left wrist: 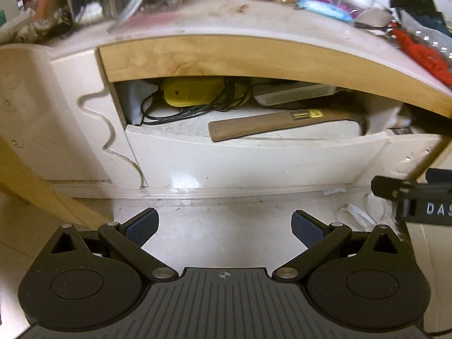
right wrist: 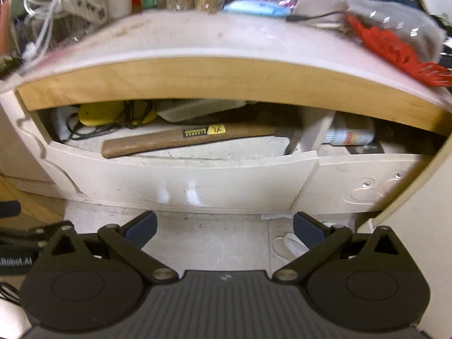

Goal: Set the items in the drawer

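A cream drawer (left wrist: 226, 161) stands pulled open under the wooden table edge; it also shows in the right wrist view (right wrist: 180, 178). Inside lie a hammer with a wooden handle (left wrist: 271, 123) (right wrist: 180, 138), a yellow device with black cord (left wrist: 195, 91) (right wrist: 99, 113) and a white flat box (left wrist: 293, 94) (right wrist: 197, 108). My left gripper (left wrist: 225, 227) is open and empty, in front of and below the drawer. My right gripper (right wrist: 225, 228) is open and empty, also in front of the drawer. The right gripper's body shows at the left view's right edge (left wrist: 418, 195).
The tabletop (right wrist: 226, 36) above carries bottles, a power strip (right wrist: 84, 5), a blue item (right wrist: 254, 8) and a red mesh (right wrist: 389, 53). A second drawer at the right holds a white bottle (right wrist: 350, 134). White cables (right wrist: 288, 245) lie on the tiled floor. A wooden leg (left wrist: 36, 189) stands left.
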Demonstrator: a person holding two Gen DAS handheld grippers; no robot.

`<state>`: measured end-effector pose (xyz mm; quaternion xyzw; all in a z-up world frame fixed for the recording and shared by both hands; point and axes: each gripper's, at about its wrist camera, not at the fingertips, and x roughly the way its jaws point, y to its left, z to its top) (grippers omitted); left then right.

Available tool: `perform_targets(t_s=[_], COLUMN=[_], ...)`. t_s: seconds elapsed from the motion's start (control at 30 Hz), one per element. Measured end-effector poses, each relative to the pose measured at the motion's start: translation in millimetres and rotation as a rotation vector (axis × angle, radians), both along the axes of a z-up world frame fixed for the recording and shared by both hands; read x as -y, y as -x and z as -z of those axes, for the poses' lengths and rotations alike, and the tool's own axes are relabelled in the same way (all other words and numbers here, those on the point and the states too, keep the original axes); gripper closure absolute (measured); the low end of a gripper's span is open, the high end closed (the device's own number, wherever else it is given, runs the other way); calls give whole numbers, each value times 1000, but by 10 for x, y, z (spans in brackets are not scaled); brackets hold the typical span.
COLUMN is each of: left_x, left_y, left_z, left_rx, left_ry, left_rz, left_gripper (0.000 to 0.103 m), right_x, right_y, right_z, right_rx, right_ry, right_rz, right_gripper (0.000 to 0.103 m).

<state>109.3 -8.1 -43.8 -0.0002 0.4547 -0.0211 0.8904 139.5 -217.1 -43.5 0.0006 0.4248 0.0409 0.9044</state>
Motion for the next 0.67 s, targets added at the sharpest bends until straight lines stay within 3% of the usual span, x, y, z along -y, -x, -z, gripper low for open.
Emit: perform_targets(t_s=[0.3,0.67], left_x=[-6,-112], left_y=[520,647], left_z=[-278,-393], left_rx=[51,106], left_ry=[28,52], left_rz=[4,-65], left_gripper=[0,0], right_x=[129,65], right_y=[531,865], right_z=[-291,-421], right_rx=[62,111], right_ry=[-28,-34], right_rz=[26,-26], right_gripper=[0,0])
